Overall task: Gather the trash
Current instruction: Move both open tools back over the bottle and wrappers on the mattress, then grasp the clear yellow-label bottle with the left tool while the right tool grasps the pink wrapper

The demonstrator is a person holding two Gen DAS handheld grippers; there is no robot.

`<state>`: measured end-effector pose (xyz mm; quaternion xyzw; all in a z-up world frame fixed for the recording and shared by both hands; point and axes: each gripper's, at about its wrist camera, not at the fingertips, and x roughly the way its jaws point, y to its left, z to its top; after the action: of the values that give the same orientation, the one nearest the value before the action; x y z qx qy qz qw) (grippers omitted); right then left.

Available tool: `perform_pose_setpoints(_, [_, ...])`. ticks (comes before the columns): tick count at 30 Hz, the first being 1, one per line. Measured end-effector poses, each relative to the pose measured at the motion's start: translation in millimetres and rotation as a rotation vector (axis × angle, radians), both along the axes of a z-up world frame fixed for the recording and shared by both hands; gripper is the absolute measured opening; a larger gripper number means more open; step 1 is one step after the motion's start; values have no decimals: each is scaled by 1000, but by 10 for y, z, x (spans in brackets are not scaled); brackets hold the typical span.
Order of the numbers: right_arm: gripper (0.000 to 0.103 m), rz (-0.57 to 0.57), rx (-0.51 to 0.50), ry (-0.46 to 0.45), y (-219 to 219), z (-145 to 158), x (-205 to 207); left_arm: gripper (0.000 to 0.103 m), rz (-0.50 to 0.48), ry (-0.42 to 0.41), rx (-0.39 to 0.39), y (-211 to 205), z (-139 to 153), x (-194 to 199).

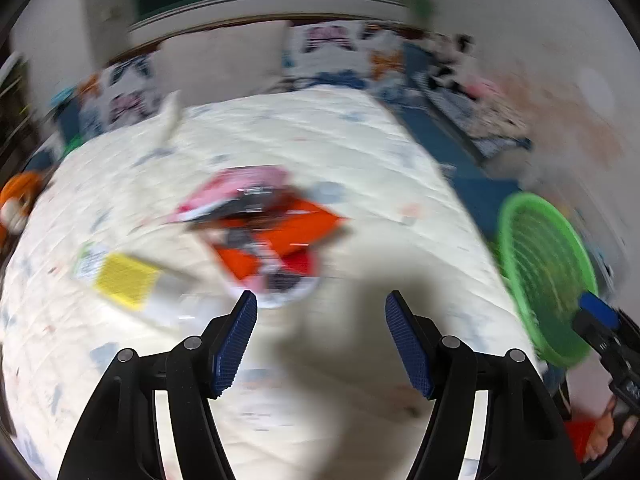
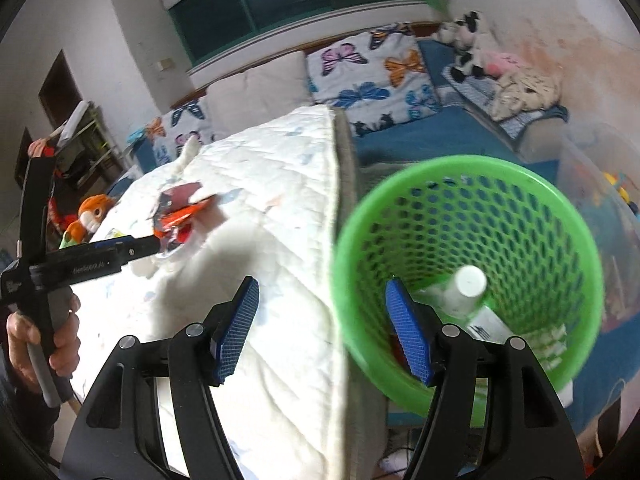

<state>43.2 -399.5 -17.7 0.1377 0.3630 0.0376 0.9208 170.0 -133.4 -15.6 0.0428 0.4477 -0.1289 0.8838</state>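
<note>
The left wrist view is blurred. My left gripper (image 1: 321, 304) is open and empty above the white quilt (image 1: 320, 152), just short of an orange and pink wrapper pile (image 1: 276, 224). A yellow-labelled packet (image 1: 124, 280) lies to its left. In the right wrist view the left gripper (image 2: 156, 245) reaches toward the wrappers (image 2: 180, 212). My right gripper (image 2: 322, 292) is open and empty at the bed's edge, its right finger over the rim of the green mesh basket (image 2: 520, 184). A white bottle (image 2: 466, 286) lies in the basket. The basket also shows in the left wrist view (image 1: 544, 264).
Butterfly pillows (image 2: 372, 68) and a plain pillow (image 2: 256, 92) stand at the head of the bed. An orange plush toy (image 2: 90, 216) lies at the left. A blue mat (image 2: 436, 136) with plush toys (image 2: 464, 44) and a clear bin (image 2: 600, 184) lie beyond the basket.
</note>
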Motion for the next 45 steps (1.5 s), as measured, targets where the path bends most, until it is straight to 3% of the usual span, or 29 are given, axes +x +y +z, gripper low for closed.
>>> perform_pose_setpoints(11, [67, 154, -33, 7, 487, 110, 491, 87, 354, 12, 0, 940, 69, 422])
perform_pose_setpoints(19, [67, 260, -59, 19, 774, 152, 890, 87, 570, 120, -28, 1348, -117, 719])
perform_pose_setpoints(27, [72, 361, -39, 28, 1044, 178, 1254, 88, 635, 194, -53, 1429, -293, 894])
perform_pose_setpoints(35, [77, 447, -21, 41, 1322, 136, 1630, 87, 623, 242, -95, 1491, -438, 999])
perform_pose_setpoints(43, [82, 510, -24, 46, 1561, 78, 1951, 77, 596, 279, -142, 1574, -537, 1060])
perform_pose_setpoints(45, [82, 524, -25, 49, 1606, 56, 2027, 68, 561, 283, -152, 1577, -521, 1075])
